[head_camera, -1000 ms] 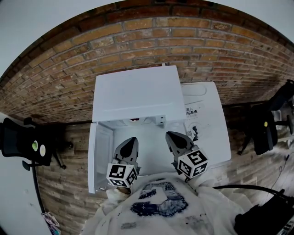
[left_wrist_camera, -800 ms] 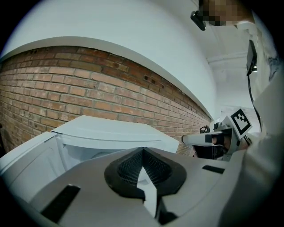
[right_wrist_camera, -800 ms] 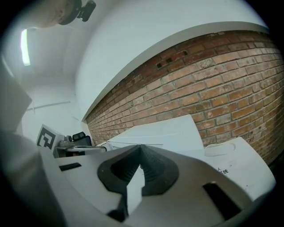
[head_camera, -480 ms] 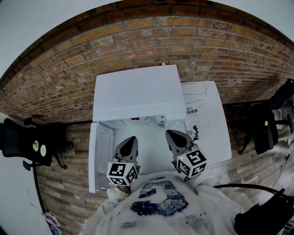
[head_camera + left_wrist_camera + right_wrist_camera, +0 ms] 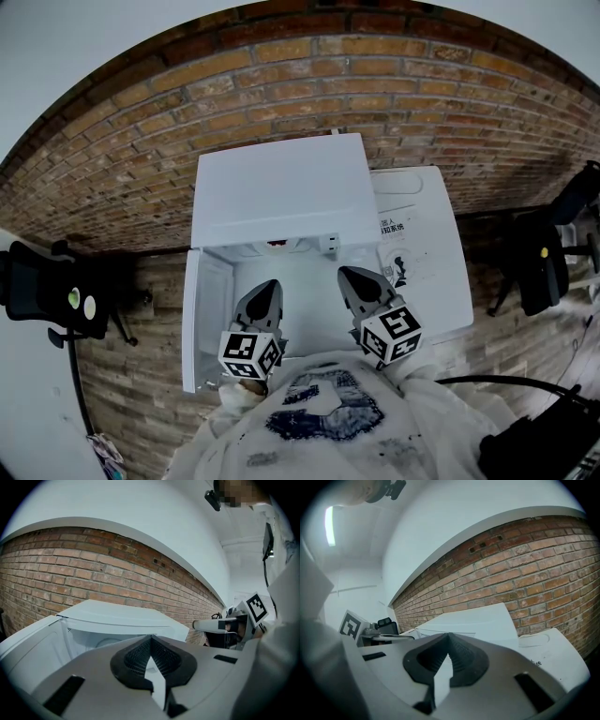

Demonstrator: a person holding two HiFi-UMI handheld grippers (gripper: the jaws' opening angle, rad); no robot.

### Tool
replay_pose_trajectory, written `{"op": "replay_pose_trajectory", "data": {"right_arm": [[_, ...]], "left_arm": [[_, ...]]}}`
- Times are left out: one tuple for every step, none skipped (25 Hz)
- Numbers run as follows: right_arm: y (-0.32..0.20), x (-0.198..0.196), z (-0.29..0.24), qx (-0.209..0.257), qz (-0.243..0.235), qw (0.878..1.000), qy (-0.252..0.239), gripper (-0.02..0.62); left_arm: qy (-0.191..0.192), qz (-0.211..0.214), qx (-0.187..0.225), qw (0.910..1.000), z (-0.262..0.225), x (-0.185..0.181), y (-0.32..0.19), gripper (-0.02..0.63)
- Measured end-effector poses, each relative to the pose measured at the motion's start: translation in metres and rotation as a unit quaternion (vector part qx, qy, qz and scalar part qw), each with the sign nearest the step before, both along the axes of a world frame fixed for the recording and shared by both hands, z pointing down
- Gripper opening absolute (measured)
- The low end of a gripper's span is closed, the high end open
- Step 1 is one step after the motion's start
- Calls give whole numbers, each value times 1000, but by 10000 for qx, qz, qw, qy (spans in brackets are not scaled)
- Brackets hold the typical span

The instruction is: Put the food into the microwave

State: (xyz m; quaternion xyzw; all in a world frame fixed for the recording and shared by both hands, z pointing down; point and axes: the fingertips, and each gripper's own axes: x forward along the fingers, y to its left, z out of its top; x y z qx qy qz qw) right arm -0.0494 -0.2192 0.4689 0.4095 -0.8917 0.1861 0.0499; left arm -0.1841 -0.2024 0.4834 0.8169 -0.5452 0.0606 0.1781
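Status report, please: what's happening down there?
Left gripper, right gripper: jaws shut, empty. Microwave door open. No food in sight. Nothing blocking the opening.

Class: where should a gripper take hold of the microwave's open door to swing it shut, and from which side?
Probably its free edge, nearest the person. The door stands swung out left of the microwave, a thin upright panel, so the shut left gripper could open and pinch that edge from the front.
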Motion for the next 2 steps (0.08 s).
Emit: {"op": "replay_pose_trajectory", "data": {"right_arm": [[0, 0, 0, -6, -2, 10000, 2, 12], [1, 0, 1, -13, -4, 10000, 4, 12]], "left_arm": [[-1, -2, -7, 10000, 0, 0, 0, 8], [-1, -3, -13, 10000, 0, 0, 1, 8]]}}
